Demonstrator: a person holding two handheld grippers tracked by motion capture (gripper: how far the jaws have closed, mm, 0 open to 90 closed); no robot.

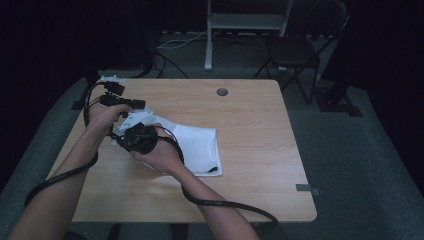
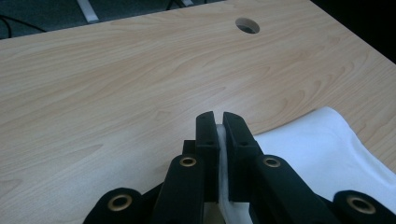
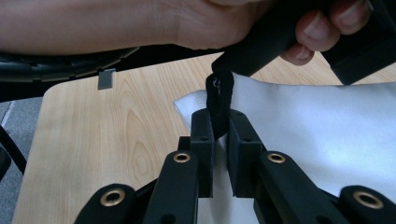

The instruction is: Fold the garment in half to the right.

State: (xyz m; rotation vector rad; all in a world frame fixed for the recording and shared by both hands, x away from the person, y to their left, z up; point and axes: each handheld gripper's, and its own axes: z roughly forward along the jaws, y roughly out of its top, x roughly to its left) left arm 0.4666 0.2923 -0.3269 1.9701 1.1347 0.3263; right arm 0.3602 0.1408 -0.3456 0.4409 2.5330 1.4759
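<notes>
We have a white cloth [image 1: 192, 145] lying part-folded on the table [image 1: 260, 150], its near-left edge pinched between the pressed-together jaws of the left gripper [image 2: 218, 122], while the right gripper [image 3: 219, 122] has its jaws closed on the cloth's edge along with a dark strip or trim [image 3: 220, 100], which we cannot identify further. To fold well, we judge that both grips should stay firm and lift the edge evenly, keeping it taut between them before carrying it across. Beyond the fingers lie bare wood and a cable hole [image 2: 247, 25]; only the trailing cables [image 1: 210, 202] and our own crossed hands crowd the cloth.
</notes>
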